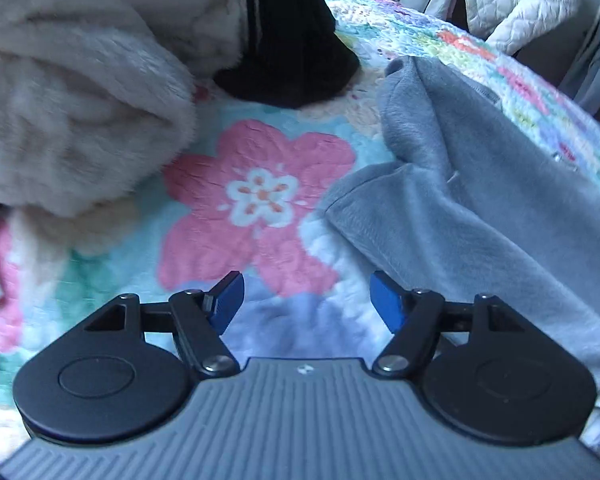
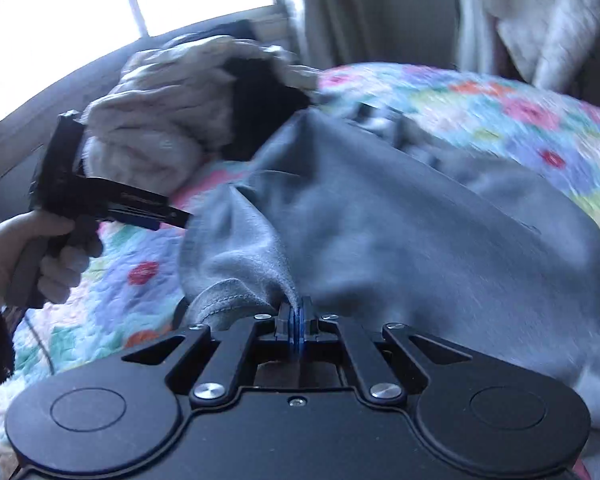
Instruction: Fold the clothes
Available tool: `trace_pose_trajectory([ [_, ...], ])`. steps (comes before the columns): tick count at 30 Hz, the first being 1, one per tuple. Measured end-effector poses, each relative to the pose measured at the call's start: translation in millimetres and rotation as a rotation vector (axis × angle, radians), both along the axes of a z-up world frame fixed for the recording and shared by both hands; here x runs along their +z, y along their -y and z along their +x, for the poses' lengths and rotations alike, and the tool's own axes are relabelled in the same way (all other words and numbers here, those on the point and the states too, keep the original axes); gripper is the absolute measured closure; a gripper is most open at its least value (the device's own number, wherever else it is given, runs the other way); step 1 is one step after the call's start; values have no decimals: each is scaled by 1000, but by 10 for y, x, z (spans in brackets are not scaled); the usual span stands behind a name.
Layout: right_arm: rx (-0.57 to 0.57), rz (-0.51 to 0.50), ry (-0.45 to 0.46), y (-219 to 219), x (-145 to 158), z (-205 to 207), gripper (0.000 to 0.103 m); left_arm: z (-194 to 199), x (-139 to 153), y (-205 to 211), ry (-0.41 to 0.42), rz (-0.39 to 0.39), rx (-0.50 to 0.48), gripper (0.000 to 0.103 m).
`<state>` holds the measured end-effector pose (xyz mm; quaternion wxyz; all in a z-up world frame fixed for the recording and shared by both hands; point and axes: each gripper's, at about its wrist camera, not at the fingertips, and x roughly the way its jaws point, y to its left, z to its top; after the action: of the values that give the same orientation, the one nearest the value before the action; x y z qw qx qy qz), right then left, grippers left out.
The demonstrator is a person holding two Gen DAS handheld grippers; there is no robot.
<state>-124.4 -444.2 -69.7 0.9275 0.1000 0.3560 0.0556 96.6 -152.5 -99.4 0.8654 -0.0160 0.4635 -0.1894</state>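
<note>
I'm pinching the soft grey fleece garment [image 2: 380, 232] in the clenched right gripper [image 2: 296, 326], while the empty, released left gripper [image 1: 306, 300] is hovering with its near edge at two o'clock.

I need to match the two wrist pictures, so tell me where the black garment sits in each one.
Left wrist view: the black garment is at the top centre, lying on the flowered quilt against the cream fleece.
Right wrist view: the black garment is upper left of centre, tucked under the cream fleece and just beyond the grey sweatshirt.
Shared landmark: the cream fleece, beside the black garment in both views.
</note>
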Motion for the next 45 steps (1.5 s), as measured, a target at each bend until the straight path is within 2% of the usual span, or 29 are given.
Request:
trace_pose_trajectory([
  [4, -28, 66, -28, 160, -82, -23, 101, 272, -151, 150, -39, -61, 77, 25],
  [5, -27, 76, -32, 170, -93, -27, 101, 329, -188, 182, -47, -86, 89, 20],
  [6, -21, 71, -32, 160, -97, -32, 101, 375, -225, 223, -45, -106, 98, 13],
  [8, -5, 58, -32, 121, -109, -34, 101, 424, -258, 315, -10, -96, 103, 13],
  [9, 3, 57, -32, 42, -170, 4, 101, 427, -257, 369, 17, -66, 96, 26],
  [10, 13, 61, -29, -48, -241, 49, 101, 424, -247, 418, 46, -37, 84, 47],
  [11, 27, 69, -21, -63, -237, 41, 101, 411, -222, 456, 81, -7, 60, 88],
  [12, 56, 105, -2, -71, -217, 28, 100, 394, -191, 471, 108, 1, 47, 101],
  [13, 105, 179, 28, -66, -182, 13, 100, 346, -130, 443, 139, 1, 60, 101],
  [15, 197, 326, 86, -61, -103, -17, 100, 162, 73, 384, 269, 121, 113, 101],
  [16, 232, 364, 103, -99, -48, -23, 100, 53, 188, 337, 345, 179, 141, 101],
  [17, 269, 356, 108, -184, 4, -19, 100, -61, 326, 224, 402, 196, 172, 101],
  [19, 342, 339, 116, -352, 108, -11, 100, -171, 562, -146, 365, 88, 242, 101],
  [20, 377, 341, 110, -438, 131, 0, 100, -177, 620, -342, 318, 26, 276, 101],
  [22, 435, 374, 68, -602, 83, 48, 100, -136, 595, -618, 237, -13, 297, 100],
  [23, 448, 390, 39, -670, 16, 86, 99, -71, 497, -697, 188, 9, 288, 96],
  [24, 448, 393, 2, -739, -78, 134, 97, 18, 362, -746, 132, 55, 288, 87],
  [26, 436, 344, -84, -866, -249, 205, 83, 149, 128, -809, 40, 132, 278, 75],
  [28, 435, 287, -153, -974, -364, 235, 76, 128, 152, -789, 43, 143, 255, 72],
  [30, 453, 278, -126, -946, -266, 145, 71, 50, 306, -694, 108, 158, 228, 65],
  [31, 452, 278, -109, -904, -202, 99, 60, -3, 414, -628, 155, 167, 214, 61],
  [32, 435, 270, -91, -830, -134, 56, 53, -46, 522, -555, 197, 172, 198, 55],
  [36, 287, 187, -36, -395, 70, -79, 52, -169, 943, -268, 309, 150, 138, 53],
  [37, 241, 170, -30, -266, 93, -106, 52, -220, 1040, -287, 337, 127, 155, 51],
  [38, 196, 167, -27, -139, 99, -132, 52, -268, 1110, -340, 357, 104, 191, 43],
  [39, 151, 164, -25, -11, 105, -158, 52, -306, 1166, -395, 366, 82, 227, 36],
  [41, 88, 160, -26, 183, 107, -204, 52, -307, 1182, -493, 336, 71, 280, 36],
  [43, 40, 152, -28, 335, 108, -239, 52, -256, 1161, -498, 306, 115, 298, 36],
  [45, 12, 122, -29, 414, 127, -246, 52, -278, 1156, -498, 294, 192, 311, 36],
])
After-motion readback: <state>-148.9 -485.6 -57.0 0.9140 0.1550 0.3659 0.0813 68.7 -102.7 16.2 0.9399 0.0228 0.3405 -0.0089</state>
